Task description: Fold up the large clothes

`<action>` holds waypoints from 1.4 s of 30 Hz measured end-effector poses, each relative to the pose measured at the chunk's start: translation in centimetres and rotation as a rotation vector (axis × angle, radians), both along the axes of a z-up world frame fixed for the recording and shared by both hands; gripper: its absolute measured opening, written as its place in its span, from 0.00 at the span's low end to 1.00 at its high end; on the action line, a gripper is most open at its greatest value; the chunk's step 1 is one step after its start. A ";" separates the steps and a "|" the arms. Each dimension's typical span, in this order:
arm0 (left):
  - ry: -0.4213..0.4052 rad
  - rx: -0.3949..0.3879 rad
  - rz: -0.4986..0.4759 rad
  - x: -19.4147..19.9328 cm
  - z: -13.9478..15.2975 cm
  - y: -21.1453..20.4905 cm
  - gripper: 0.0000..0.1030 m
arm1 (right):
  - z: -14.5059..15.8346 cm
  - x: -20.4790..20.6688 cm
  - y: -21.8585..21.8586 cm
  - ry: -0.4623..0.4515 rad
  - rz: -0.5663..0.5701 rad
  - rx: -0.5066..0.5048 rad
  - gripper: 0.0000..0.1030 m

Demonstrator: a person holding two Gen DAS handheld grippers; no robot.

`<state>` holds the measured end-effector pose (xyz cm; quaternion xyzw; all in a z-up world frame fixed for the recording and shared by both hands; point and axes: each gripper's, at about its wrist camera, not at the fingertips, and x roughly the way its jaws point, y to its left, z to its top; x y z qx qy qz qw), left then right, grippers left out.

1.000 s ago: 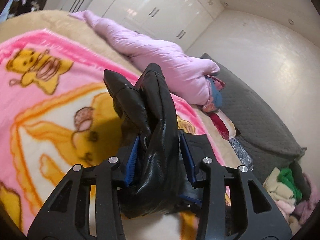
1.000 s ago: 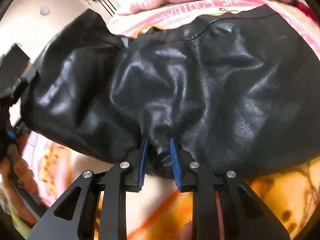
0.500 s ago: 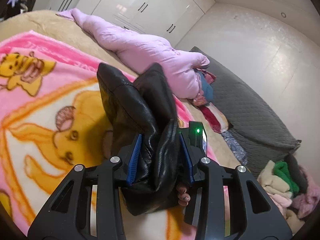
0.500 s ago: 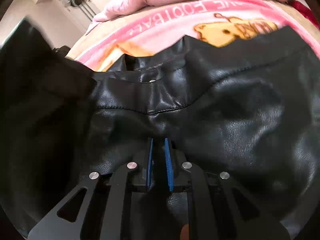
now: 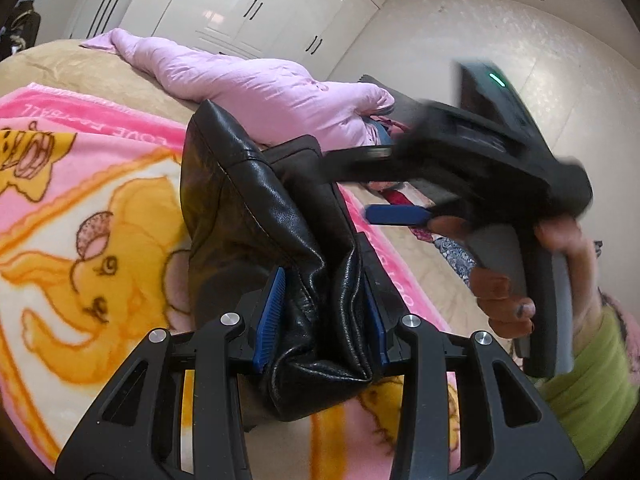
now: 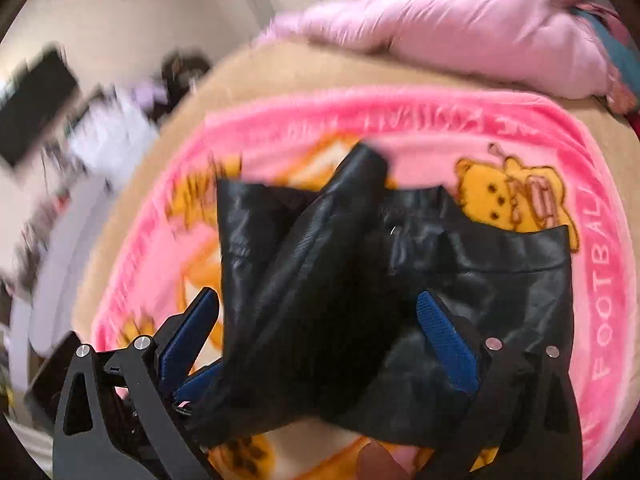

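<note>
A black leather garment (image 5: 256,216) lies bunched on a pink cartoon blanket (image 5: 80,200) on the bed. My left gripper (image 5: 322,312) is shut on a thick fold of it, which stands up between the blue pads. My right gripper (image 6: 320,340) is open wide above the garment (image 6: 460,264), its blue pads (image 6: 444,340) apart on either side of the raised fold, gripping nothing. The right gripper also shows in the left wrist view (image 5: 480,160), held by a hand at the right, blurred.
A pink padded coat (image 5: 260,92) lies along the far side of the bed. A grey quilted cover (image 5: 384,88) and mixed clothes lie beyond it. White wardrobe doors (image 5: 256,4) line the back wall. The tan bed sheet (image 6: 304,68) surrounds the blanket.
My right gripper has let go of the leather, opened wide and lifted up and back. My left gripper still holds its fold, with more of the garment laid on the blanket.
</note>
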<state>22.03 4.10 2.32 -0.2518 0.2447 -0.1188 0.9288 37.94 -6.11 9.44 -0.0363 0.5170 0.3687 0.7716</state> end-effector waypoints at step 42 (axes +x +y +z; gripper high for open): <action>0.056 0.074 -0.114 5.2 -1.0 -5.4 0.54 | -0.4 4.4 -12.4 -0.032 -0.100 0.104 0.17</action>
